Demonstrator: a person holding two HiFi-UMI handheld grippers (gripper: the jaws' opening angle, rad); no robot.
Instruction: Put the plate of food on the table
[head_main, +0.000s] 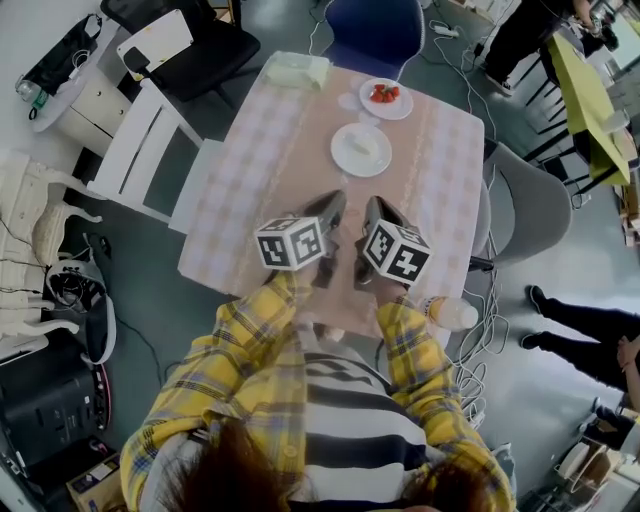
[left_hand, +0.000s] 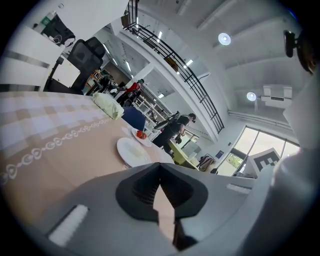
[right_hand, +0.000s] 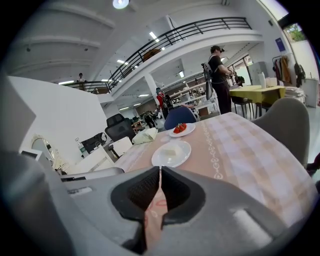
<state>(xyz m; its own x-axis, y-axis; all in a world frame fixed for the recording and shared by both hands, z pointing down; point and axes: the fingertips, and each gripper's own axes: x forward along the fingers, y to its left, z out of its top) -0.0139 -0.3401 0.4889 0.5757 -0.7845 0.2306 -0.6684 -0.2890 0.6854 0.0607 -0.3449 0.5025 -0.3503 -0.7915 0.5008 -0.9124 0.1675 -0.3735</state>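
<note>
Two plates to note from head view, both already on surface (head_main: 260, 170): near plate (head_main: 361, 150) just far of left tongs (head_main: 328, 210) and right tongs (head_main: 378, 212), strawberry plate (head_main: 385, 97) beyond; right tongs probably a touch closer.

Left gripper view: pinched shut, empty, near plate (left_hand: 132, 151) ahead.

Right gripper view: likewise shut on nothing, near plate (right_hand: 171, 153) dead ahead.

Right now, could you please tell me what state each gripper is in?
Left gripper: closed, holding nothing.
Right gripper: closed, holding nothing.
</note>
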